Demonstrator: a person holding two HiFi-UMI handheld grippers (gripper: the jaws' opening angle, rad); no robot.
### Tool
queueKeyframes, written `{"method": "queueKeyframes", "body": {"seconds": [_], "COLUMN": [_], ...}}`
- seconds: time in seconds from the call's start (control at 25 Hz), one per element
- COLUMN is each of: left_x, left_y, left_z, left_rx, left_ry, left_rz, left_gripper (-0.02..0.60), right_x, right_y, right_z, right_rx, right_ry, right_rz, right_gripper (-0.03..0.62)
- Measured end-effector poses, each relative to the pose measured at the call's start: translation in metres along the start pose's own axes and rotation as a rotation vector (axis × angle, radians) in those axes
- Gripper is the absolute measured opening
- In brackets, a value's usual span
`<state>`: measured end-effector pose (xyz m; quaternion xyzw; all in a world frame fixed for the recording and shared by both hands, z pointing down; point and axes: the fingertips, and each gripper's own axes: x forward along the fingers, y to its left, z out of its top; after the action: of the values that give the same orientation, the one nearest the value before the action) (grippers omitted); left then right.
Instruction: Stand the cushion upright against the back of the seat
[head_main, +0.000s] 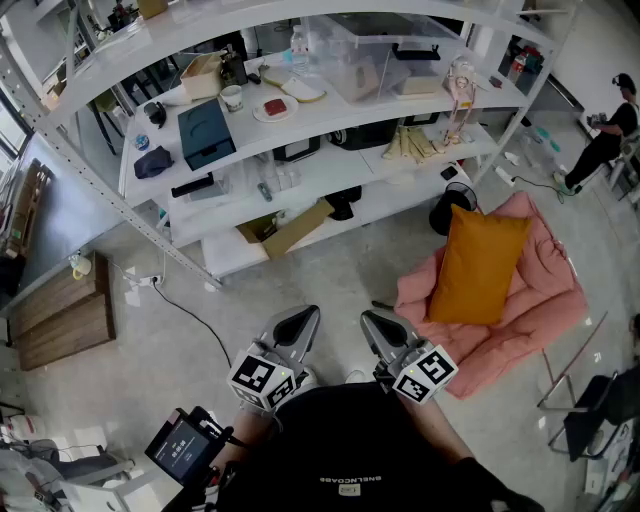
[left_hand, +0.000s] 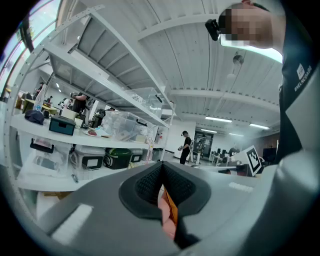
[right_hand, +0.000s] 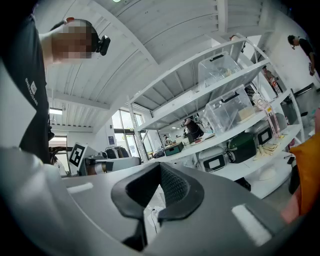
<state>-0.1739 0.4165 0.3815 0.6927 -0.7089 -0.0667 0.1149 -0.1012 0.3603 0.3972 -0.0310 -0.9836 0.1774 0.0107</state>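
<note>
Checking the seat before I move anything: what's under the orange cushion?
The pink padded seat; the orange cushion rests on it. Whatever is directly beneath the cushion is covered.

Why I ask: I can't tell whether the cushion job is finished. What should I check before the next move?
1. Left tongs free: ok, shut with nothing held.
2. Right tongs free: ok, shut with nothing held.
3. Orange cushion on the pink seat: ok.
4. Cushion upright against the seat's back: cannot tell; from above it looks propped, but its lean is unclear.
5. Tongs apart from the cushion: ok, both held near the person's body.
</note>
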Motion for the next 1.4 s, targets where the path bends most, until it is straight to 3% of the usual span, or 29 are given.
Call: {"method": "queueKeyframes", "body": {"seconds": [0.12,0.2,0.32,0.6,1.04,1.4], "left_x": [-0.004,-0.006,-0.008,-0.014,-0.028,-0.014], "left_y": [0.005,0.004,0.001,0.020,0.054,0.066], "left_z": [0.000,-0.001,-0.001,-0.019,-0.024,-0.034], "left_rx": [-0.044,-0.061,-0.025,0.022,0.006,-0.014], "left_ry": [-0.015,-0.022,-0.004,0.063,0.089,0.112], "left_rz": [0.014,-0.018,-0.068,-0.093,-0.137,-0.142], "left_gripper": [0.018,0.019,0.020,0.020,0.020,0.020], "right_x": [-0.002,-0.002,0.001,0.014,0.037,0.045], "right_y": [0.001,0.002,0.006,0.015,0.025,-0.009], "right_z": [-0.002,-0.004,-0.010,-0.019,-0.037,-0.038], "right_rx": [-0.007,-0.004,0.006,0.036,0.062,0.094], "right_ry": [0.001,0.002,0.011,0.003,-0.014,-0.036], "right_rz": [-0.018,-0.032,-0.048,-0.089,-0.153,-0.204], "right_gripper": [0.000,0.000,0.000,0.002,0.003,0.003]}}
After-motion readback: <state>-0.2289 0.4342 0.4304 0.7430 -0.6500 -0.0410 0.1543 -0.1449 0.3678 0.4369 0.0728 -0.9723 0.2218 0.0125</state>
